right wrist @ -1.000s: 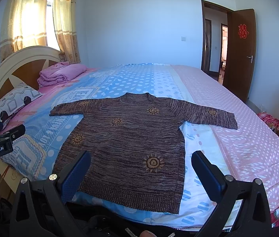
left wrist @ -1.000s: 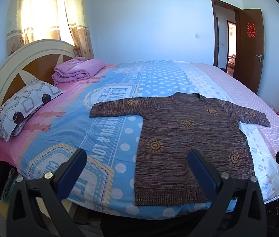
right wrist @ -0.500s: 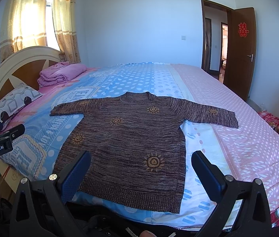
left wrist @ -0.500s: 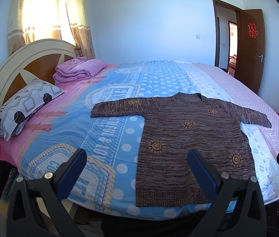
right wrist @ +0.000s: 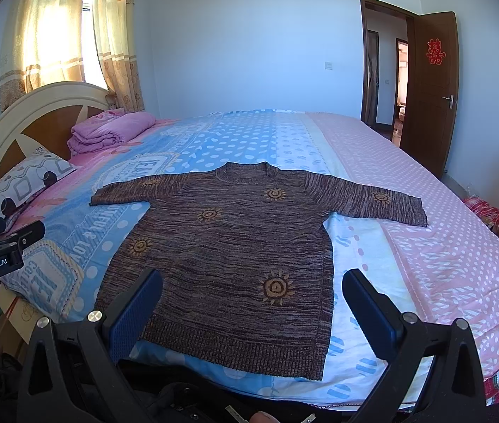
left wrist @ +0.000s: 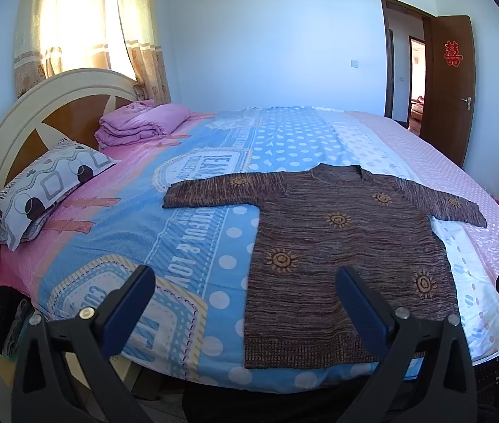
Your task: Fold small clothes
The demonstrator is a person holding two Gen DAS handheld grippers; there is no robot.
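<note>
Brown knitted sweater (right wrist: 228, 246) lies flat, front up, sleeves spread, hem at the near edge of the bed (right wrist: 443, 246), laid out, by my judgement, for folding, which has not begun. Left gripper (left wrist: 245, 303) and right gripper (right wrist: 249, 306) hover short of the hem, fingers spread, holding nothing.

One brown sweater (right wrist: 235, 246) spread flat on one bed (right wrist: 443, 246), and on its front I count five orange sun motifs, with one more on each sleeve (seven in all). One patterned pillow (left wrist: 44, 190) by the headboard, one folded pink blanket (left wrist: 140, 123), one open door (right wrist: 429, 95), and two grippers, left gripper (left wrist: 242, 303) and right gripper (right wrist: 253, 303), jaws apart
</note>
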